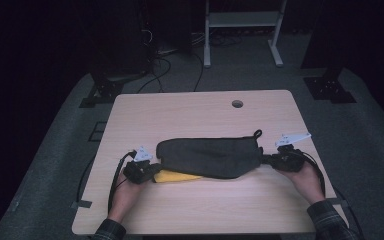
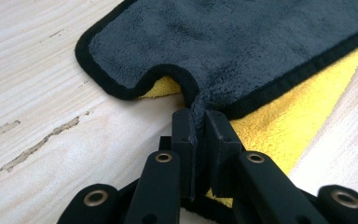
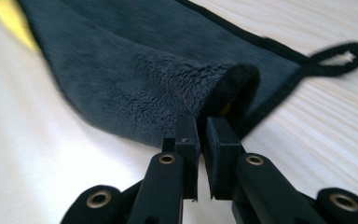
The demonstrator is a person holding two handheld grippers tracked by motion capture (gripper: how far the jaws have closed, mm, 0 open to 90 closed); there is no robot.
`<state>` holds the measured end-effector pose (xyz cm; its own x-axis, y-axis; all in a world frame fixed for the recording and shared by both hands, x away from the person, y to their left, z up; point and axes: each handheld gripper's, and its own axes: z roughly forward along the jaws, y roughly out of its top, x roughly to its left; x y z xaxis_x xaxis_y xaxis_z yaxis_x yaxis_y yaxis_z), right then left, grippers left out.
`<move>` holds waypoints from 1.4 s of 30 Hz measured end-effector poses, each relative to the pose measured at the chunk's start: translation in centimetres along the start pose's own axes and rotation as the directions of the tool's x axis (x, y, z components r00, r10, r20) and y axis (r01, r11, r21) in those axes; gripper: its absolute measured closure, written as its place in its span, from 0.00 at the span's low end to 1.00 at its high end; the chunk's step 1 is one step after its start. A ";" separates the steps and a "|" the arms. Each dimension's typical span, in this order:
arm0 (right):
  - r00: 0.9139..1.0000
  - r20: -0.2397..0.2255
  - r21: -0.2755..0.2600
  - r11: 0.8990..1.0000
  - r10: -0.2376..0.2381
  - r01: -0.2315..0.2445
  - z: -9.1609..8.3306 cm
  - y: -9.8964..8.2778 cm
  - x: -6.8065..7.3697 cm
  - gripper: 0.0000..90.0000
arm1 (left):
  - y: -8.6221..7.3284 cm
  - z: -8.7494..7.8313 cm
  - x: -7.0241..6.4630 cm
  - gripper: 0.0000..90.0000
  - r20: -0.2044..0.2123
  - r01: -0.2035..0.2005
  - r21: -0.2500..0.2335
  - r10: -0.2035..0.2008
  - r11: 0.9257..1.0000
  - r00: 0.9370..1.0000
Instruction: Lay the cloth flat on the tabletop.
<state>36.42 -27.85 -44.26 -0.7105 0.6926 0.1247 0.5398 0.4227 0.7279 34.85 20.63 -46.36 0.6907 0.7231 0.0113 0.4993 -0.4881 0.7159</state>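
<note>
Grey fleece on one face and yellow on the other: the cloth (image 1: 207, 156) lies folded on the pale wood surface (image 1: 200, 210), stretched between my 2 tongs. My left tongs (image 1: 147, 171) are pressed together on a pinch of the grey pile at its near corner, where the black-bound hem curves inward beside the jaws and a yellow layer (image 2: 279, 130) peeks out underneath. My right tongs (image 1: 275, 160) are likewise clamped on a bunched fold at the opposite end, the plush rising in a hump just ahead of the tips; off to their side a black hanging loop (image 3: 338, 57) lies flat on the wood.

I judge the step in hand to be the grasp for a fold or a lift, with both ends taken and the cloth not yet clearly off the surface. Next I would raise both tongs together, keep the span lightly taut so the middle does not sag, and carry the near edge over the far one.

Pile is soft, deep and slightly matted; binding is a firm ribbed tape.
</note>
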 end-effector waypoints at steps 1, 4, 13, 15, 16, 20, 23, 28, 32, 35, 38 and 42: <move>1.000 0.027 0.008 1.000 0.009 -0.009 0.7 -0.1 -0.5 0.90 | 0.0 0.0 0.0 0.92 0.001 0.000 0.001 0.000 1.000 1.000; 0.997 0.082 -0.014 1.000 0.008 -0.007 0.2 -0.4 -0.5 0.83 | -0.1 0.0 0.0 0.92 0.001 0.003 0.000 -0.003 1.000 1.000; 0.996 -0.006 -0.099 0.991 -0.091 0.090 -2.7 -1.7 2.7 0.80 | -0.1 0.0 0.1 0.92 -0.001 0.006 0.000 -0.006 1.000 1.000; 0.988 -0.048 -0.071 0.987 -0.147 0.144 -1.6 -1.7 4.3 0.77 | -0.1 0.1 0.1 0.92 -0.005 0.005 0.003 -0.005 1.000 1.000; 0.979 -0.067 -0.054 0.981 -0.191 0.188 -0.5 -1.3 5.3 0.75 | -0.1 0.1 0.1 0.92 -0.009 0.008 0.008 -0.008 1.000 1.000; 0.967 -0.082 -0.029 0.971 -0.240 0.238 1.8 -0.4 6.4 0.72 | -0.1 0.1 0.2 0.92 -0.007 0.014 0.006 -0.014 1.000 1.000; 0.963 -0.080 -0.012 0.966 -0.259 0.259 2.8 0.0 6.7 0.72 | -0.1 0.1 0.3 0.92 -0.006 0.013 0.006 -0.013 1.000 1.000; 0.952 -0.081 0.045 0.953 -0.294 0.298 5.2 0.2 7.2 0.73 | -0.2 0.1 0.2 0.92 -0.007 0.012 0.007 -0.012 1.000 1.000; 0.947 -0.056 0.071 0.945 -0.317 0.320 5.9 0.5 7.1 0.85 | -0.1 0.0 0.2 0.92 -0.008 0.007 0.009 -0.007 1.000 1.000; 0.951 -0.066 0.078 0.949 -0.301 0.305 5.8 0.6 7.1 0.95 | -0.1 0.0 0.1 0.92 -0.010 0.003 0.005 -0.003 1.000 1.000; 0.960 -0.123 0.062 0.964 -0.250 0.258 4.7 1.0 6.5 0.97 | 0.0 -0.4 0.2 0.92 -0.002 0.007 -0.018 -0.007 1.000 1.000; 0.969 -0.139 -0.014 0.978 -0.206 0.206 2.6 1.7 5.9 0.97 | 0.5 -1.6 0.1 0.92 0.021 0.026 -0.086 -0.024 0.996 1.000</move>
<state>34.31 -21.56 -44.06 -0.8622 0.5024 0.0643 0.3752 0.5484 0.7473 34.34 21.27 -44.82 0.6893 0.7242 -0.0202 0.4699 -0.4257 0.7733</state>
